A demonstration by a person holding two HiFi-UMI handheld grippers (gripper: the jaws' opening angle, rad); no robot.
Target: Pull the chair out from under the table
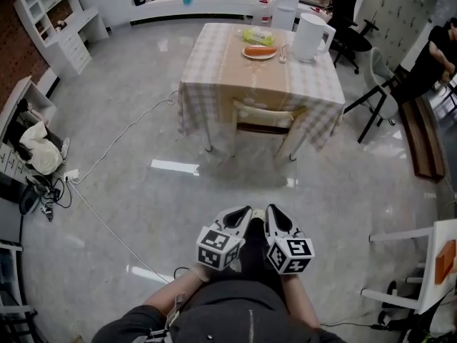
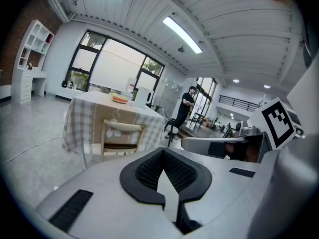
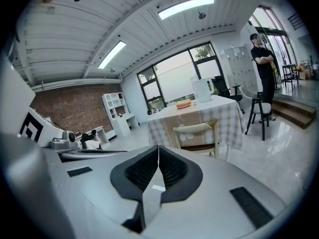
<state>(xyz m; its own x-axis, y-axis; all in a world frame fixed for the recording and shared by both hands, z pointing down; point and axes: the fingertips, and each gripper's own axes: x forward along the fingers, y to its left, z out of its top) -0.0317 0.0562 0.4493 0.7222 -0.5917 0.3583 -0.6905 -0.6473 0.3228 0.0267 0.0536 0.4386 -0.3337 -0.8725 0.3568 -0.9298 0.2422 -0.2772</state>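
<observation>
A pale wooden chair (image 1: 263, 117) with a dark seat is tucked under the table (image 1: 214, 70), which wears a checked cloth; its backrest faces me. The chair also appears in the left gripper view (image 2: 119, 136) and the right gripper view (image 3: 197, 133), some way ahead. My left gripper (image 1: 245, 213) and right gripper (image 1: 272, 211) are held side by side low in the head view, well short of the chair. Both are shut with nothing between their jaws (image 2: 162, 161) (image 3: 157, 156).
On the table stand a white kettle (image 1: 311, 37), a plate with a carrot (image 1: 259, 51) and a green packet. A cable (image 1: 114, 145) trails across the glossy floor at left. Shelving (image 1: 53, 20) lines the left wall. Chairs (image 1: 378, 95) and a person (image 1: 437, 52) are at right.
</observation>
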